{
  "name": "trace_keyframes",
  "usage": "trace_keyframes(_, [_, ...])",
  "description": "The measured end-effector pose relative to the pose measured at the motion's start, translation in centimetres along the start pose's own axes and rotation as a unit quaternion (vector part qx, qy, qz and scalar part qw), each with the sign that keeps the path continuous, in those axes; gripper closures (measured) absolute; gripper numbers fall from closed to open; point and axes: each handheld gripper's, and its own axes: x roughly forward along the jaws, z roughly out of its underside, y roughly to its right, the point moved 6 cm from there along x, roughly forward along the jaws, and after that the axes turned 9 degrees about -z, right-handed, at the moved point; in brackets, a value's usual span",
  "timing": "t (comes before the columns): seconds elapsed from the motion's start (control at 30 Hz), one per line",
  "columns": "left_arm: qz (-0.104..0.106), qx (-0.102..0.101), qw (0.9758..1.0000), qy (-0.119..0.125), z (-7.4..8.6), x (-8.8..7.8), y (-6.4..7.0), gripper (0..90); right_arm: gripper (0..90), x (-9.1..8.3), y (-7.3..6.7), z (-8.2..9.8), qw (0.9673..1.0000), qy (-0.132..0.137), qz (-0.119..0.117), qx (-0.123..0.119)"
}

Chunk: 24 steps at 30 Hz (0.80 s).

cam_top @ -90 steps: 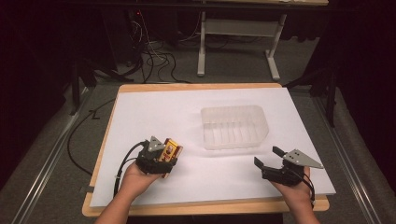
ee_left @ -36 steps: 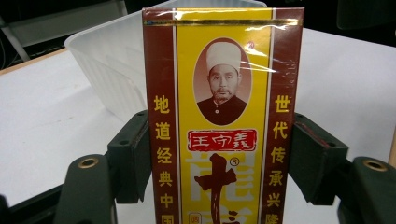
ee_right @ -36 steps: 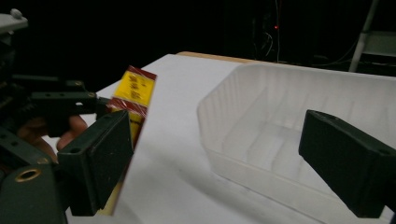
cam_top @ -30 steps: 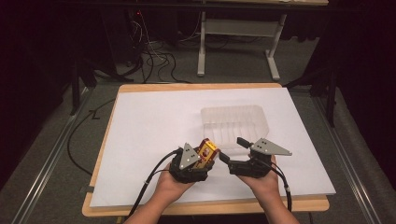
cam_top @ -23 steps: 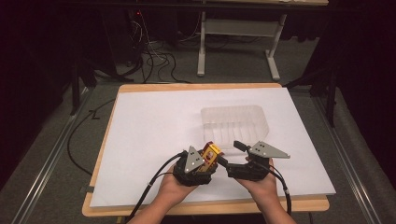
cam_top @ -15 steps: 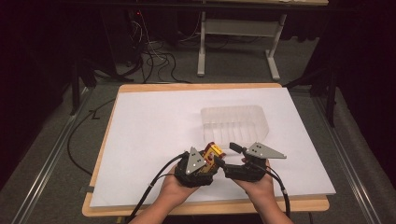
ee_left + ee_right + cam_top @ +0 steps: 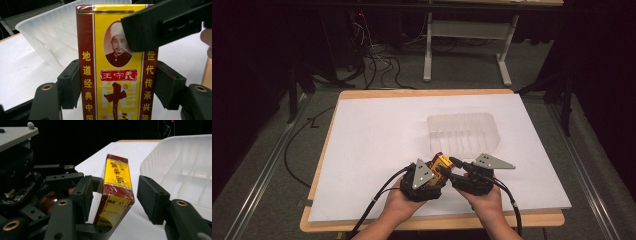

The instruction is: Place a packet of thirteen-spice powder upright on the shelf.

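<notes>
A yellow and dark red printed box (image 7: 441,162) is held upright over the table's front middle, with my left gripper (image 7: 436,169) shut on its two long sides. In the left gripper view the box (image 7: 113,67) stands between both black jaws, and one finger (image 7: 162,25) of the right gripper crosses its upper right corner. My right gripper (image 7: 448,166) comes in from the right, open. In the right gripper view its jaws stand either side of the box's end (image 7: 116,192), the left jaw close against it and a gap at the right.
A clear ribbed plastic tub (image 7: 462,116) sits empty just behind the grippers, also close in the right gripper view (image 7: 185,162). A white sheet (image 7: 377,135) covers the wooden table (image 7: 412,92). Cables trail off the front edge and across the floor (image 7: 377,65) behind.
The left gripper carried the box rightward to the front middle. The right gripper swung in from the far right and now has its open jaws around the box's end.
</notes>
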Motion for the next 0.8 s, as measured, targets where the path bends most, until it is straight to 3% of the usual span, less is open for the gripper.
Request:
trace_keyframes(0.43, [-0.005, 0.001, 1.0, -0.001, 0.07, 0.08, -0.07, 32.1, 65.9, 0.07, -0.19, 0.05, 0.9999, 0.001, -0.008, 0.014])
trace_keyframes(0.57, [-0.001, 0.002, 1.0, -0.003, 0.09, 0.17, -0.02, 31.1, 67.7, 0.09, -0.46, 0.03, 1.0, 0.0, -0.005, 0.008])
trace_keyframes(0.8, [0.013, -0.002, 0.9998, -0.015, 0.28, 0.38, -0.1, 20.2, 68.1, -0.14, -0.53, -0.21, 1.0, 0.006, 0.004, -0.002])
